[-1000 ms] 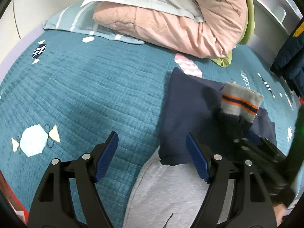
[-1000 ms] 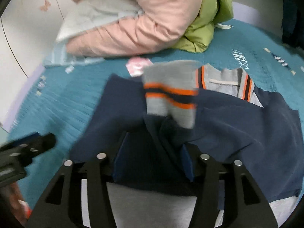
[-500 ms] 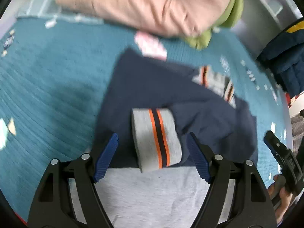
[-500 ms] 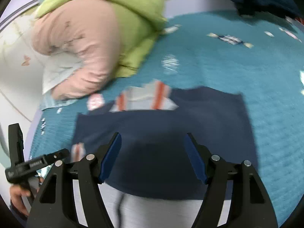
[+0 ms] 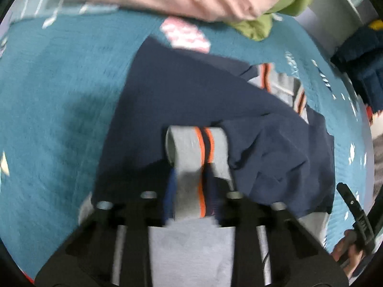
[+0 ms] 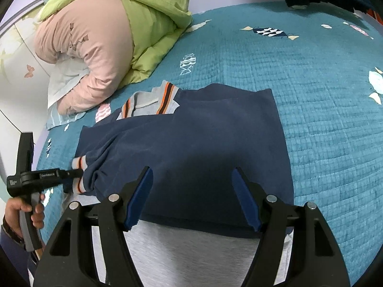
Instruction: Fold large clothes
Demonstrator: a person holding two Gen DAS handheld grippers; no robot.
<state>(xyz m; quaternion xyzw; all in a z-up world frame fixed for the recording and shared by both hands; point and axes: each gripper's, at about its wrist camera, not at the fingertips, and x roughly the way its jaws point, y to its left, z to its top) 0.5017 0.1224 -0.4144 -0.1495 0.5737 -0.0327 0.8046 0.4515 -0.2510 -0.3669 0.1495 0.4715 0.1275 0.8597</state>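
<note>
Teal bedspread (image 6: 299,95) under navy sweater (image 6: 203,143). Left gripper (image 5: 191,191) jaws clamped on striped cuff (image 5: 198,148); right gripper (image 6: 191,198) jaws wide, empty, over sweater's near hem. Risk: cuff slips, sleeve bunches.

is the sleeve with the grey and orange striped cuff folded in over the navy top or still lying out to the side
Folded in. The grey, orange-striped cuff lies across the navy top's body, pinched in the shut left gripper.

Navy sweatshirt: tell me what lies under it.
Under the navy sweatshirt a grey panel sticks out at the near edge, on the teal quilt. Anything else beneath is covered.
</note>
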